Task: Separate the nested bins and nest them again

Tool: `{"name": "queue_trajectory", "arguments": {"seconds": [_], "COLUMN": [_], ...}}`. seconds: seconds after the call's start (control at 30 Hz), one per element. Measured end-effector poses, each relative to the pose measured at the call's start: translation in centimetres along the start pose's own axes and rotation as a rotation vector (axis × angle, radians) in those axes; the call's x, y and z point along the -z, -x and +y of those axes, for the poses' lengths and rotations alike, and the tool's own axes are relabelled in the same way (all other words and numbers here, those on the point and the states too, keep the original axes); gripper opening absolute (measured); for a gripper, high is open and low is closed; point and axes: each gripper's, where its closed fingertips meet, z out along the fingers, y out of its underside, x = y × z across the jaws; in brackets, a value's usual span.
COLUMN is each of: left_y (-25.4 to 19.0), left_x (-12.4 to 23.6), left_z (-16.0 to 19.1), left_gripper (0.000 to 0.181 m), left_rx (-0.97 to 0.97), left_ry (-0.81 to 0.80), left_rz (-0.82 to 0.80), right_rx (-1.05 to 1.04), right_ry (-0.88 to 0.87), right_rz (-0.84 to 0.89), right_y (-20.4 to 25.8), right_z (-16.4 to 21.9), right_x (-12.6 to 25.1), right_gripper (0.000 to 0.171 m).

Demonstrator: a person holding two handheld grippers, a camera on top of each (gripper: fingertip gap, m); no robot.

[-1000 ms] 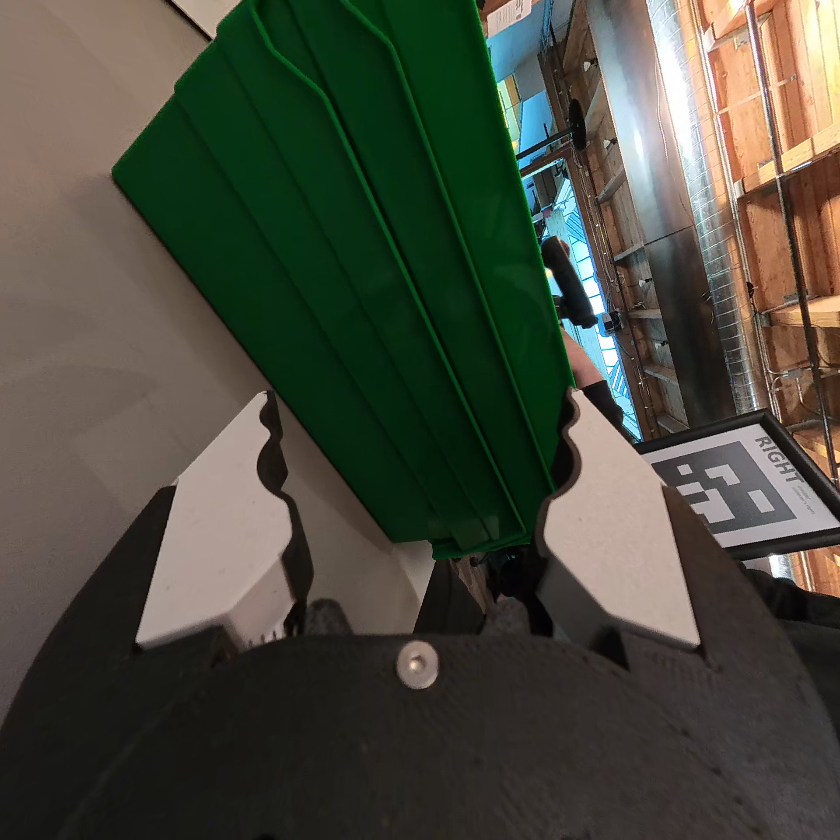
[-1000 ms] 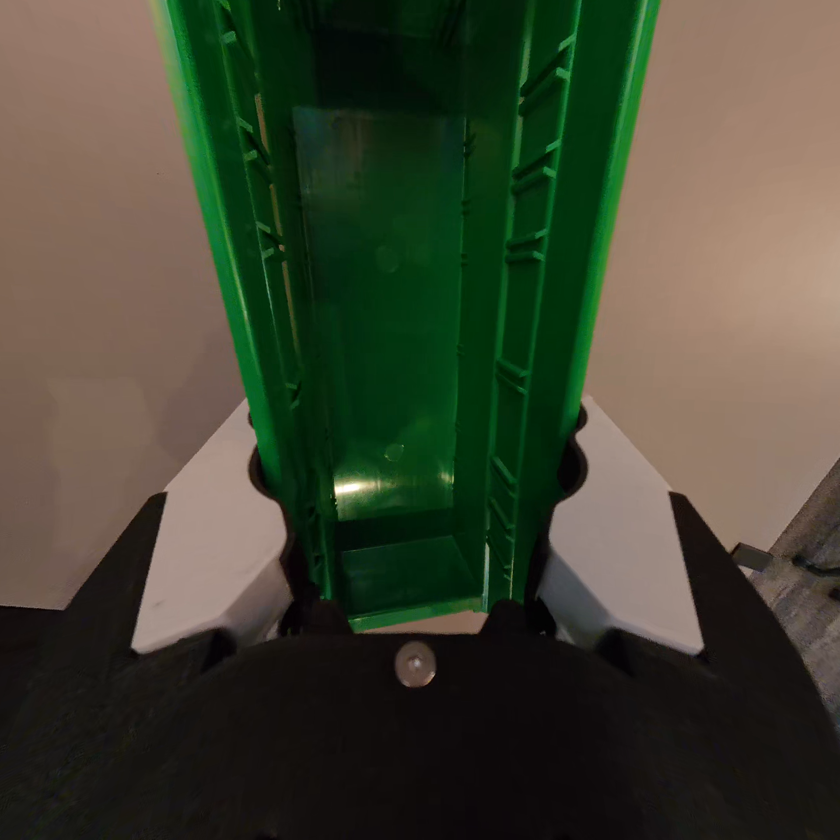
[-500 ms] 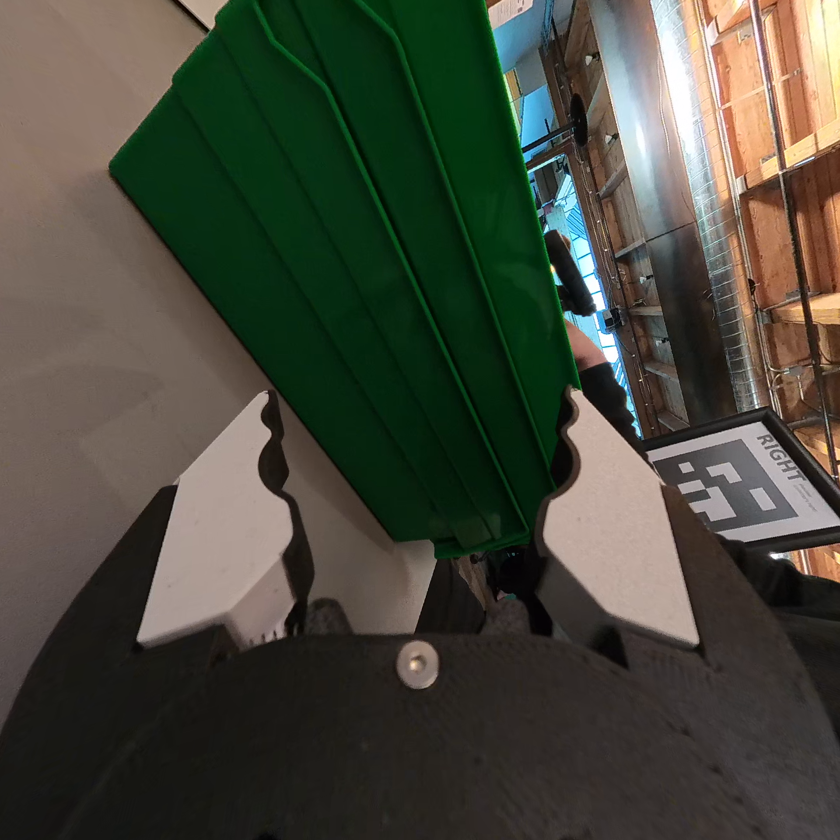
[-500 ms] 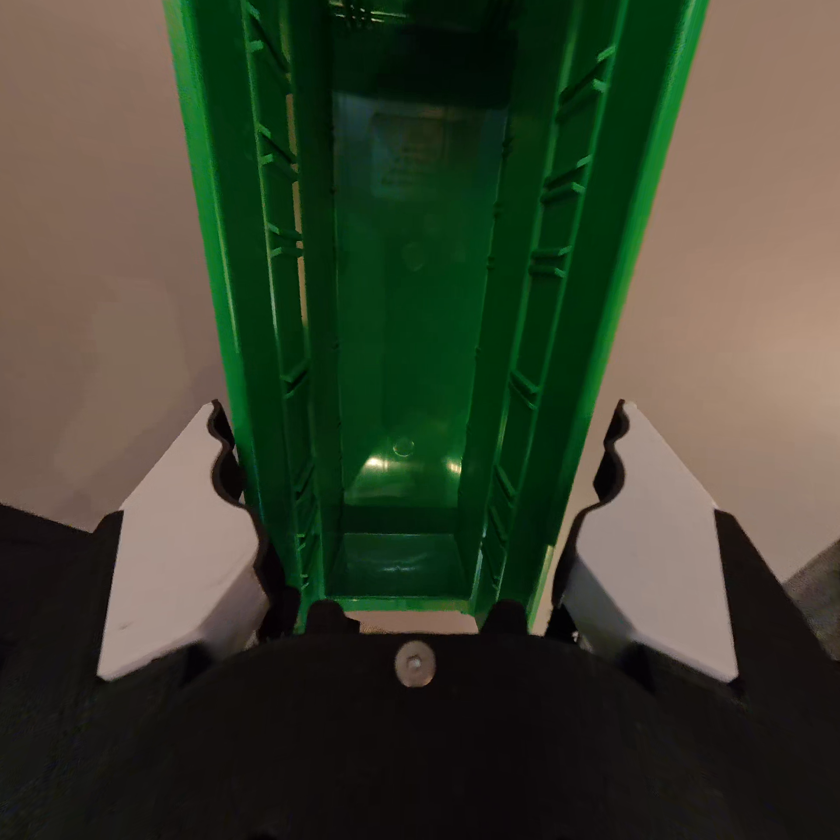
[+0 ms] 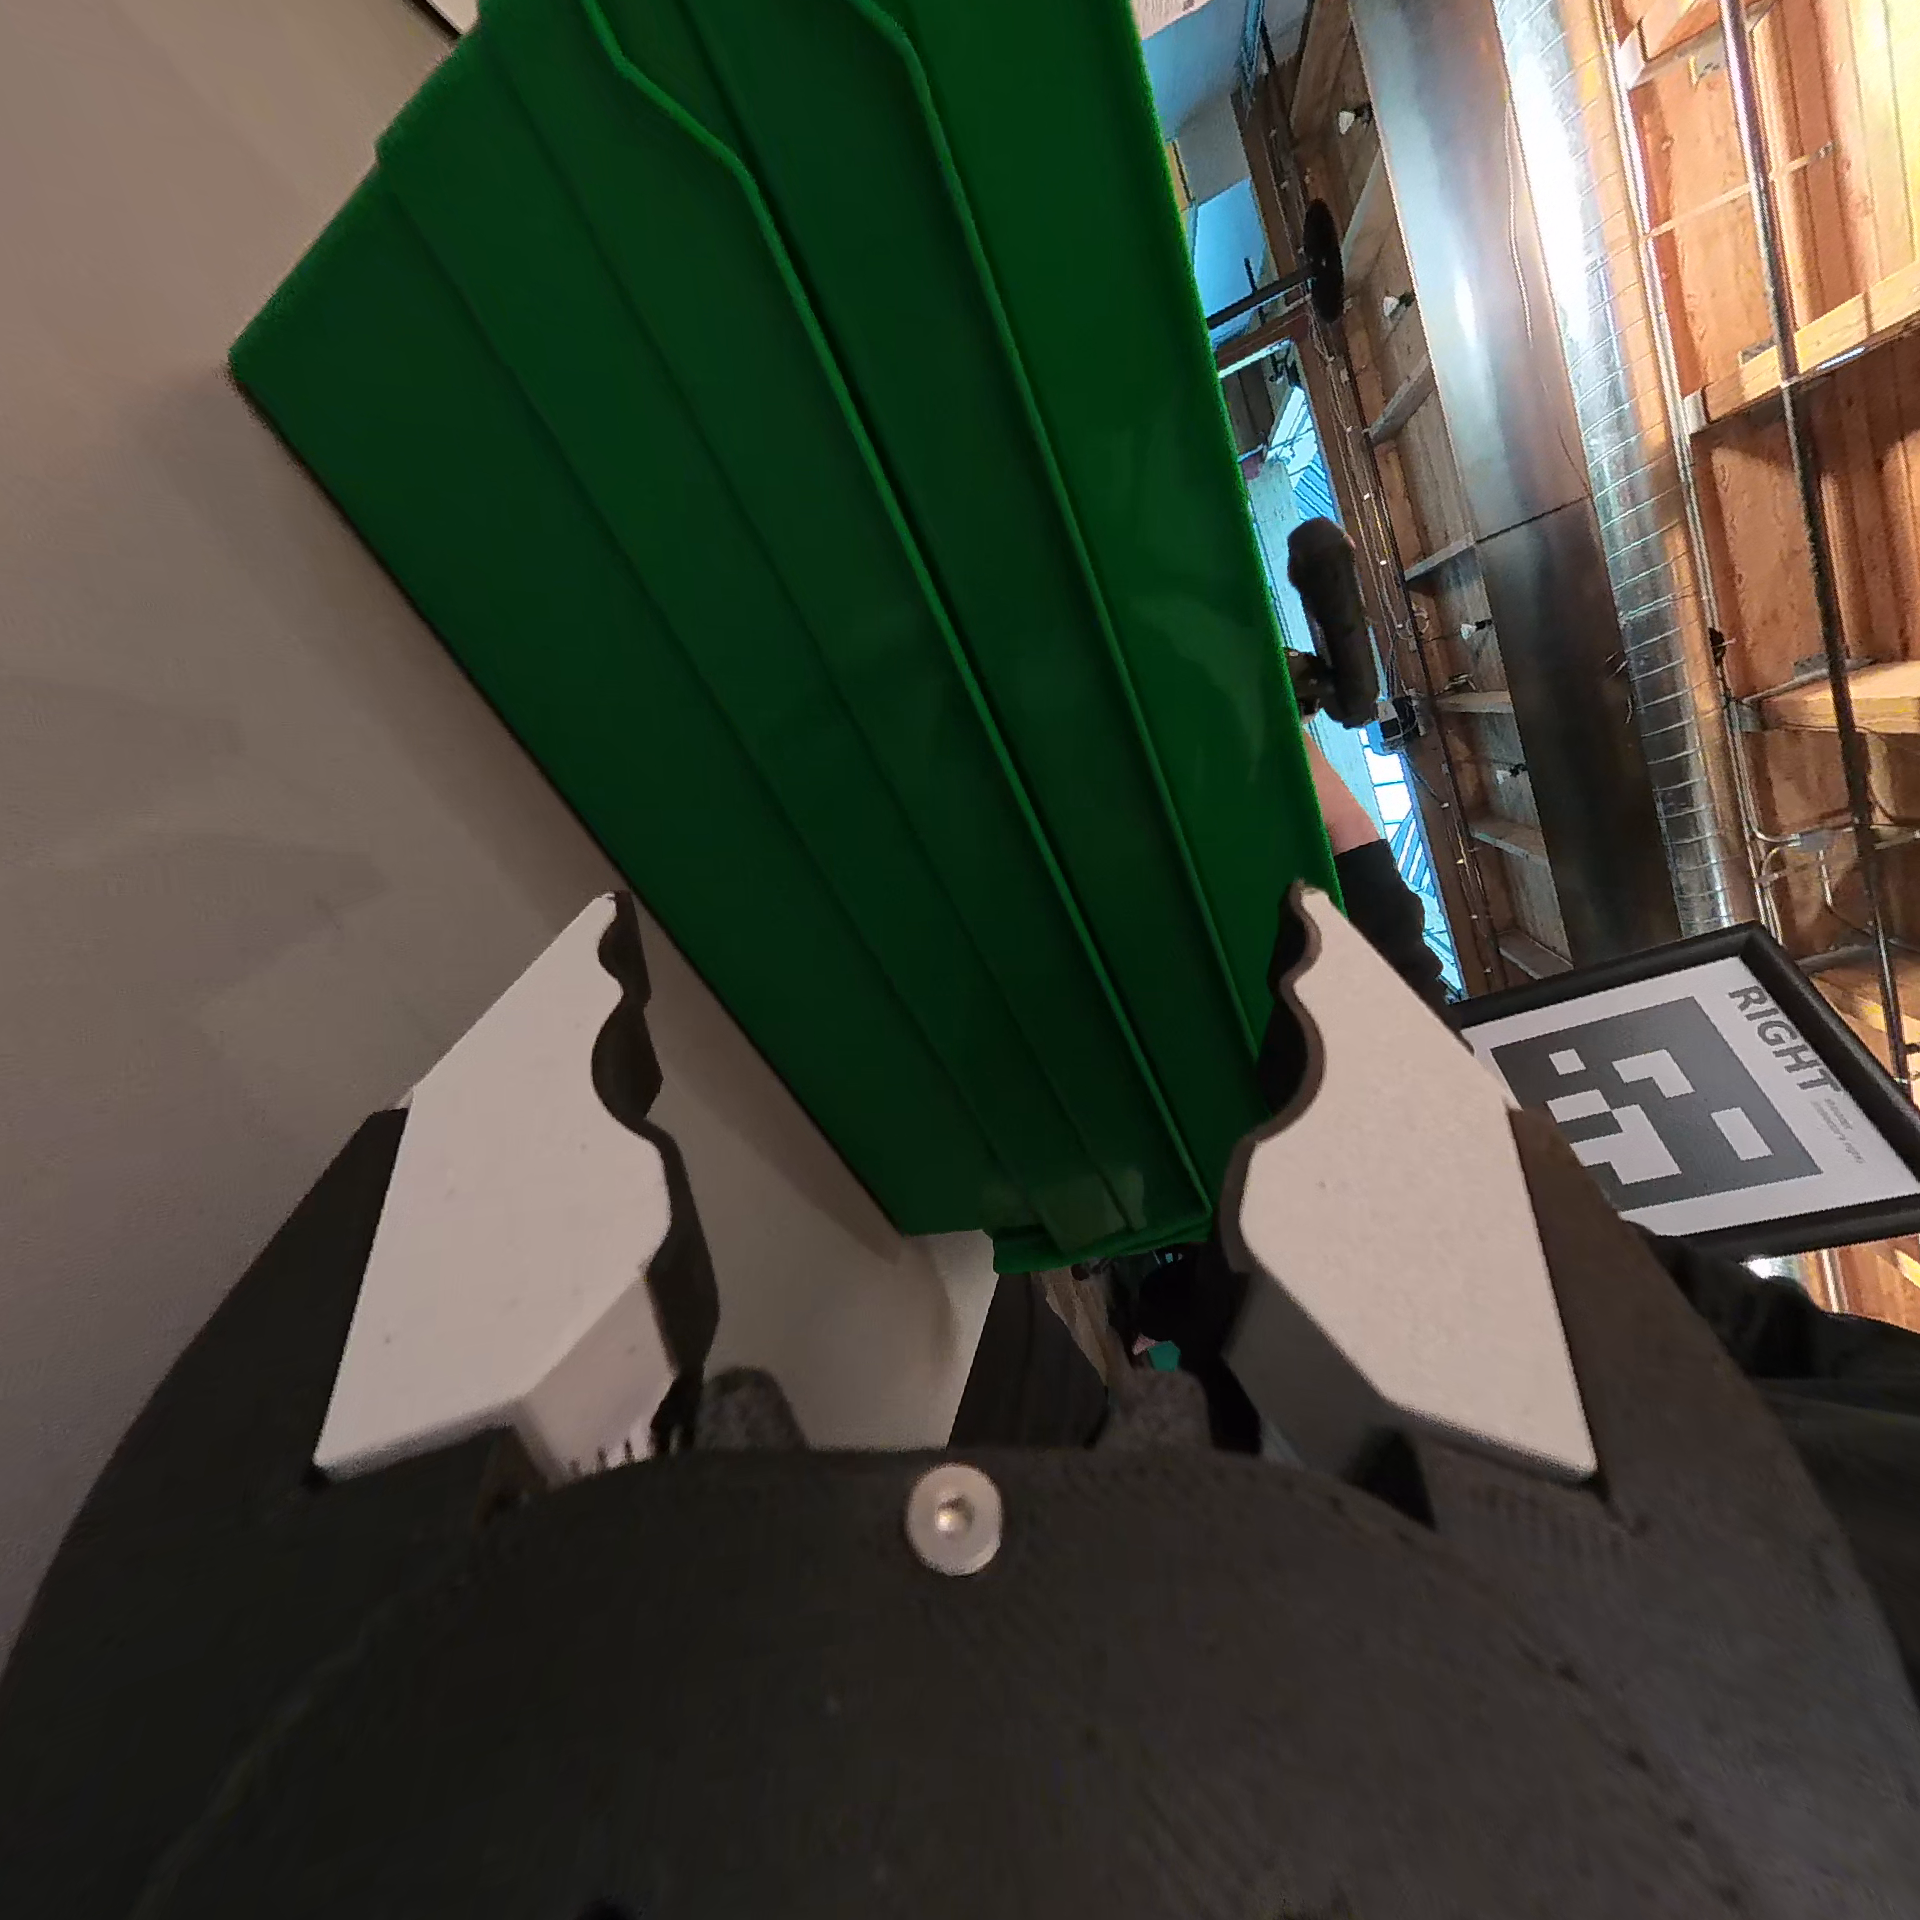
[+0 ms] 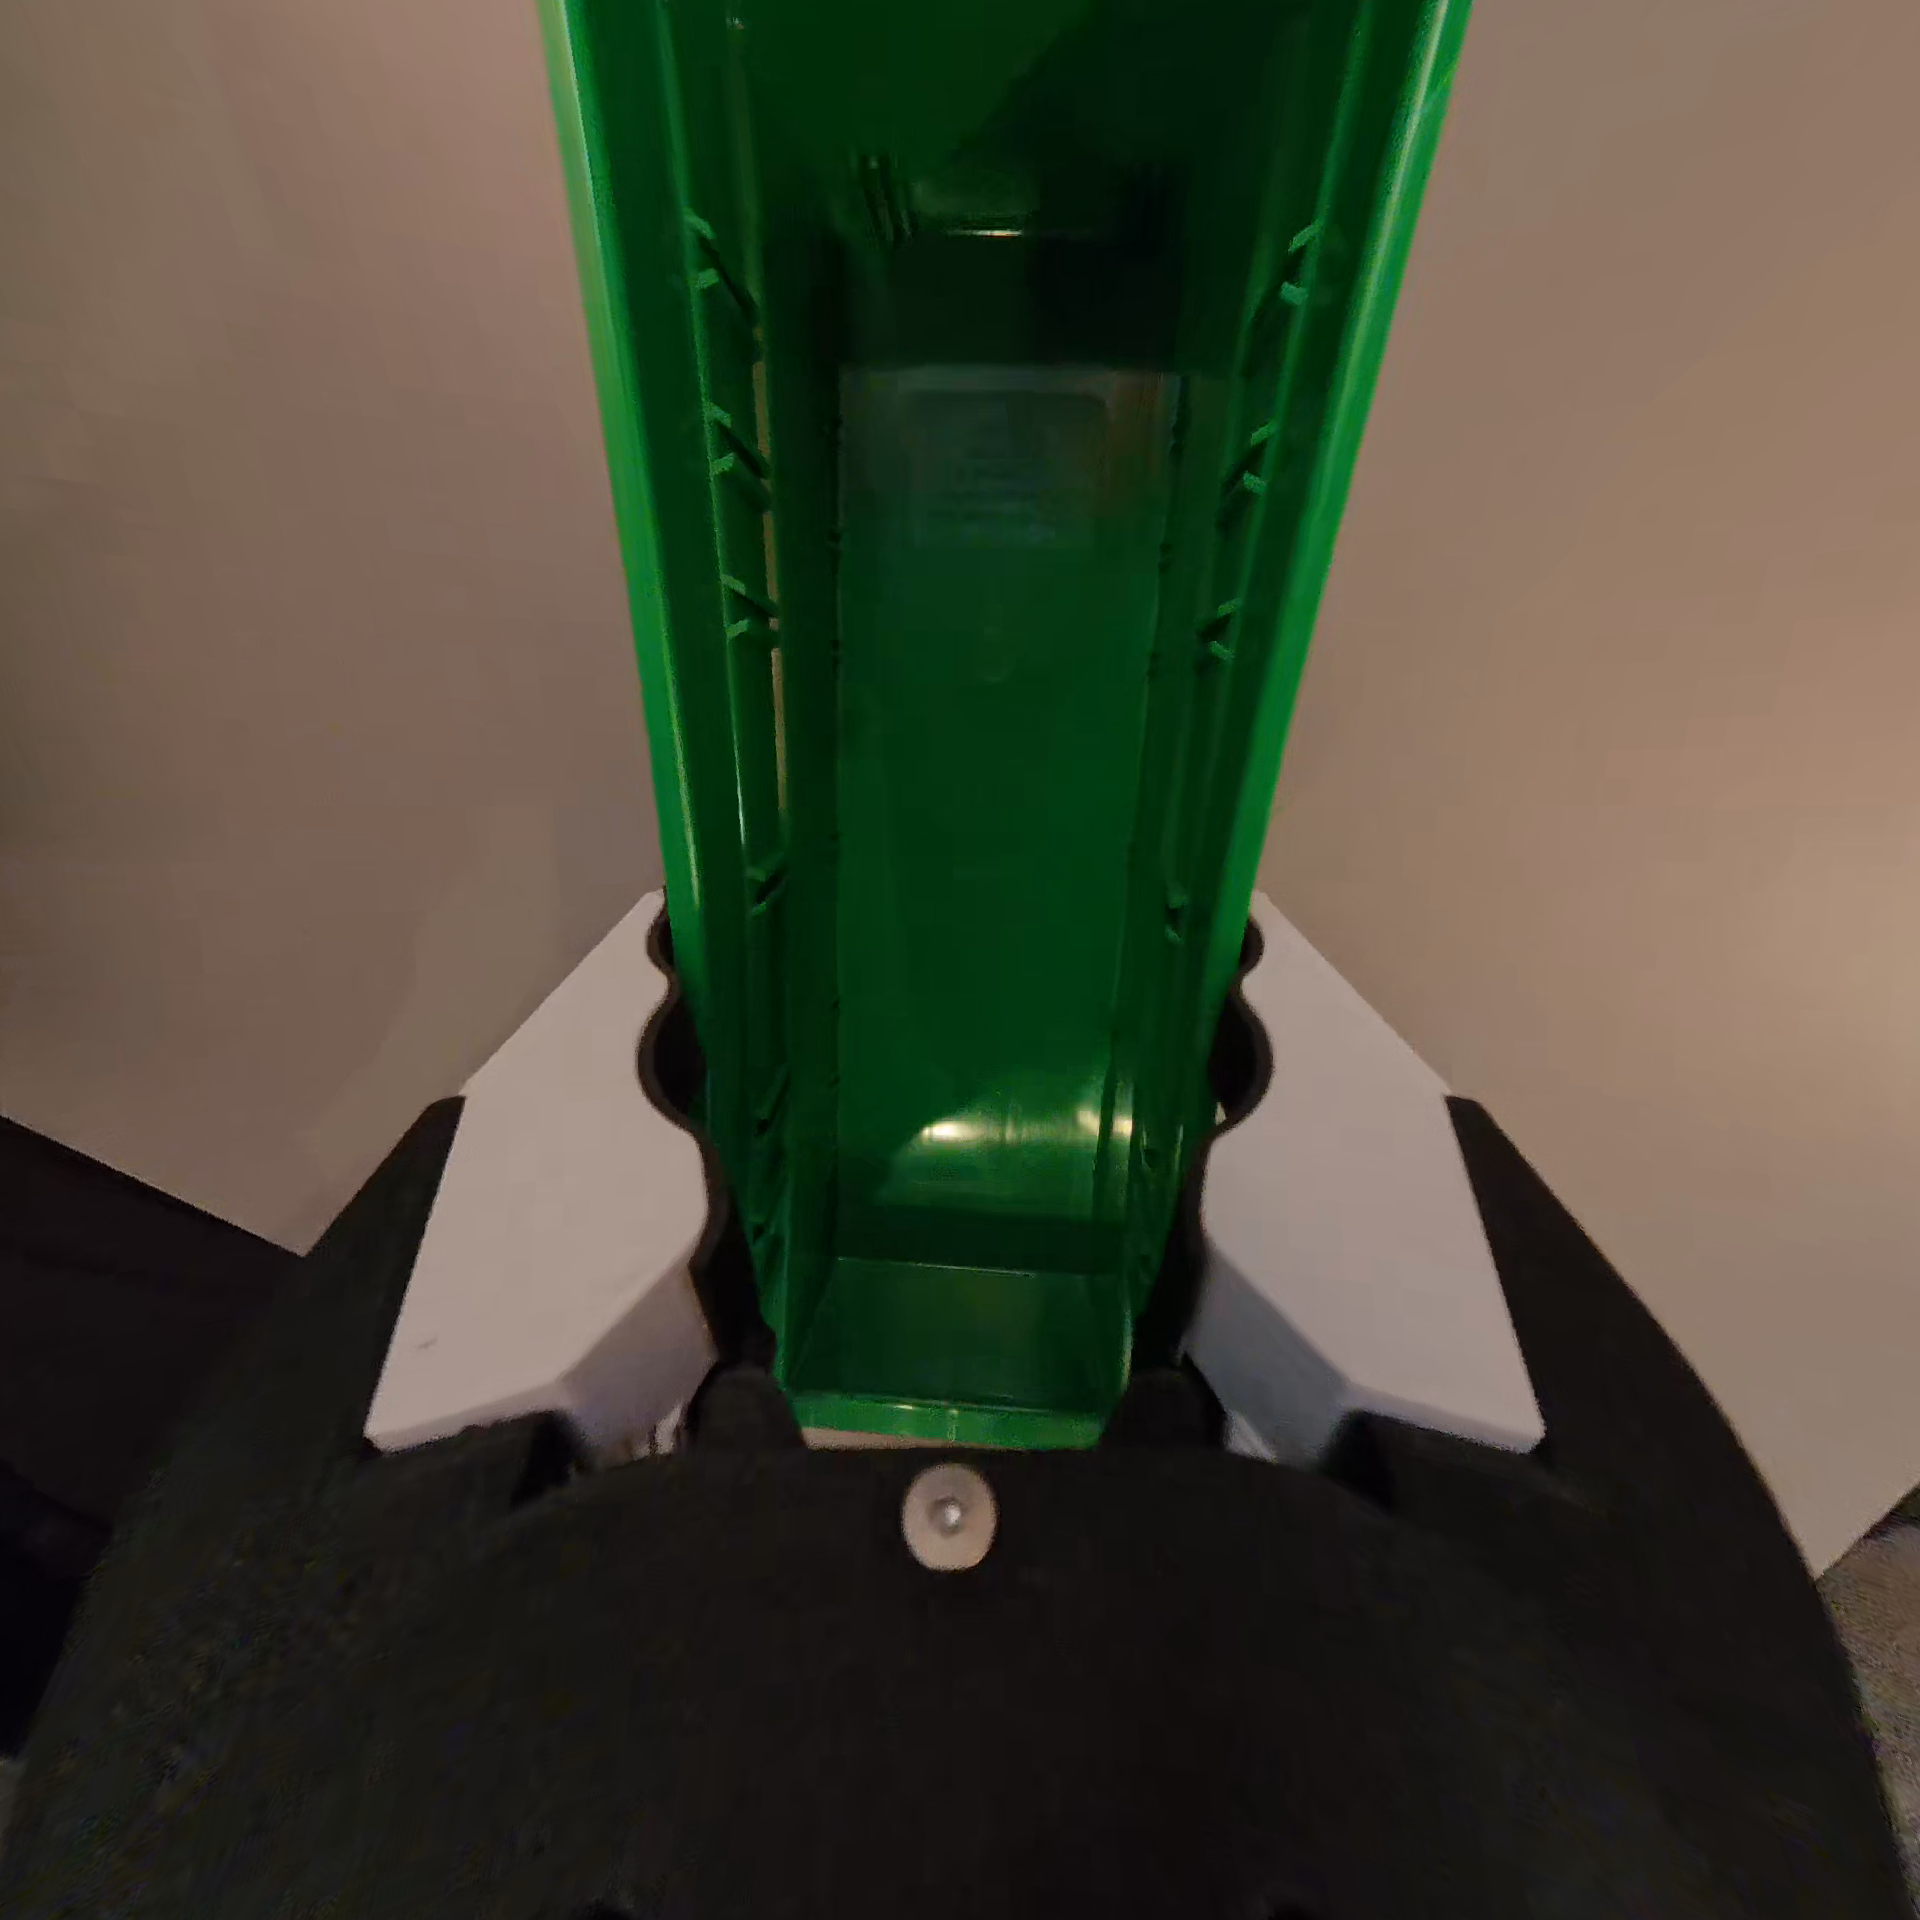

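The green bins (image 5: 831, 675) are of smooth, shiny plastic, long and narrow, and they sit one inside the other; in the left wrist view their stepped side walls show as flat bands with thin raised edges. They lie on their side on the pale matte table (image 5: 156, 831).

The left tool (image 5: 945, 1039) is spread wide. Its white fingers (image 5: 520, 1195) have wavy black pads. The right-hand finger is touching the upper edge of the bins, and the other finger stands apart from them, over the table.

The right tool (image 6: 951, 1049) is clenched on the bins: both wavy pads press against the outer walls of the near end. Only this view looks into the open inside of the bins, where small ribs run along the rim and a light patch shines on the glossy bottom.

Only the left wrist view shows the room beyond the bins: wooden shelves (image 5: 1766, 364), a ribbed metal duct (image 5: 1621, 623), and a black-framed marker card (image 5: 1683, 1101) just beside the bins' near corner.
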Motion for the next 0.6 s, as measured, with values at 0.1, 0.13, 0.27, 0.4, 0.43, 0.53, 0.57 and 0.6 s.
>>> {"name": "queue_trajectory", "arguments": {"seconds": [0.1, 0.13, 0.27, 0.4, 0.43, 0.53, 0.57, 0.6], "left_y": [-0.1, -0.1, 0.0, 0.0, 0.0, -0.2, -0.4, -0.5], "left_x": [-0.1, -0.1, -0.3, -0.9, -1.2, -1.9, -2.0, -2.2], "left_z": [0.1, 0.1, 0.2, 0.7, 0.9, 1.6, 1.9, 2.1], "left_gripper": [0.117, 0.117, 0.117, 0.117, 0.117, 0.117, 0.116, 0.116], "left_rx": [-0.003, -0.004, -0.004, -0.006, -0.008, -0.014, -0.020, -0.025], "left_ry": [0.003, 0.001, 0.003, 0.022, 0.029, 0.055, 0.061, 0.069], "left_rz": [-0.001, -0.001, -0.006, -0.006, -0.006, -0.003, -0.003, -0.003], "right_rx": [-0.003, -0.019, -0.087, -0.119, -0.119, -0.067, -0.044, -0.018], "right_ry": [0.014, -0.001, -0.129, -0.277, -0.313, -0.379, -0.387, -0.390], "right_rz": [0.017, 0.001, -0.055, -0.119, -0.142, -0.205, -0.218, -0.229], "right_y": [-0.4, -0.2, 0.9, 4.5, 5.9, 11.0, 12.8, 14.5], "right_z": [0.3, 0.0, -2.5, -7.6, -9.1, -13.2, -14.2, -15.2], "right_x": [0.0, 0.2, 2.2, 6.8, 8.1, 11.7, 12.7, 13.5], "right_gripper": [0.097, 0.097, 0.096, 0.098, 0.098, 0.100, 0.101, 0.101]}}
